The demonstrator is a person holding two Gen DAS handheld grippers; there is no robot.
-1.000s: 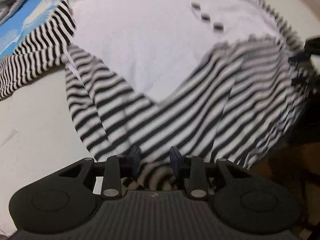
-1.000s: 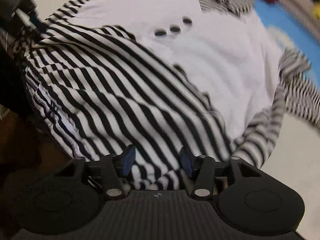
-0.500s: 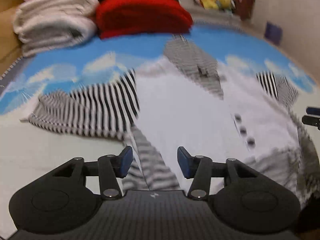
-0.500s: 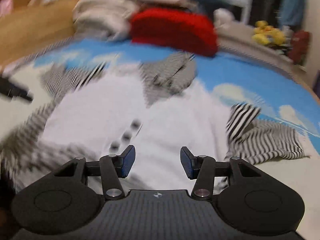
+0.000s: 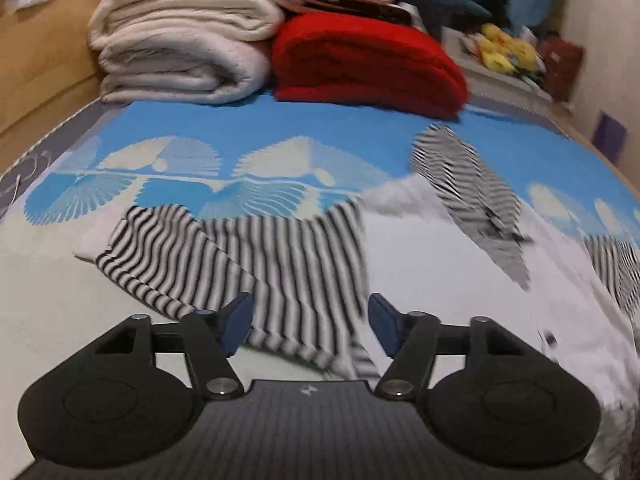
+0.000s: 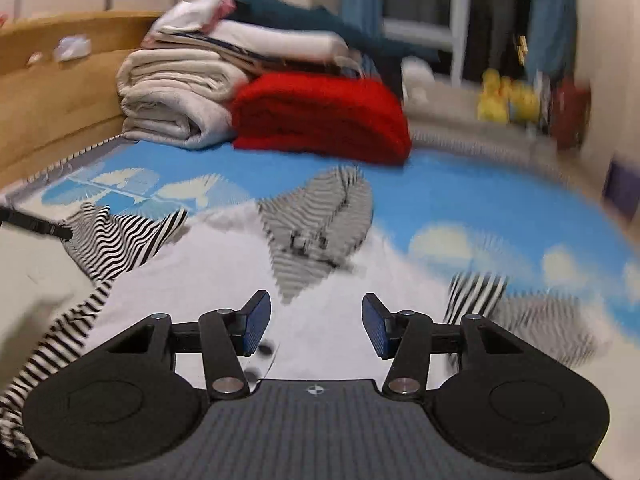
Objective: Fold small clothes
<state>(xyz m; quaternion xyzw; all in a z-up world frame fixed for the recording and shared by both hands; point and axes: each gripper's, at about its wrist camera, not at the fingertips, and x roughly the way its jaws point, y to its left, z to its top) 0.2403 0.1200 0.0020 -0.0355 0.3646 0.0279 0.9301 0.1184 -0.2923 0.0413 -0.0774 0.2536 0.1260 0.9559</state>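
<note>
Both grippers free, nothing held. Left gripper [image 5: 308, 326]: jaws apart w/ clear gap, pads not pressing anything; striped sleeve [image 5: 240, 264] shows through the gap but lies flat on the bed below, no contact. Right gripper [image 6: 316, 326]: jaws abt same width, empty, only white cloth visible between them.

Garment [image 5: 460, 280] = small white top w/ black/white striped sleeves + striped hood [image 5: 468, 184], spread face-up on the bed [image 5: 260, 128] (blue/white shell-print cover), near half of it. Hood points to the far side, dark buttons [image 6: 266, 349] sit near, just past the right gripper's left pad. Left sleeve is out sideways to the left, creased over itself; right sleeve [image 6: 480, 292] out to the right, blurry. Bottom hem not visible in either view, can't tell how it lies.

Judgement: body laid out flat so sleeves can be folded in next. Left gripper sits right over the left sleeve, prob. lined up for that pinch; right one is over body centre, sleeve is off to its right, needs to shift.

Far end: cream blanket stack [image 5: 180, 52] + red folded blanket [image 5: 368, 64] against the wooden bed frame [image 6: 60, 92], well clear of the garment, so no interference. Yellow toys [image 6: 508, 100] far right, irrelevant.

Risk: sleeve fabric bunched, single-layer pinch may drag the body.
</note>
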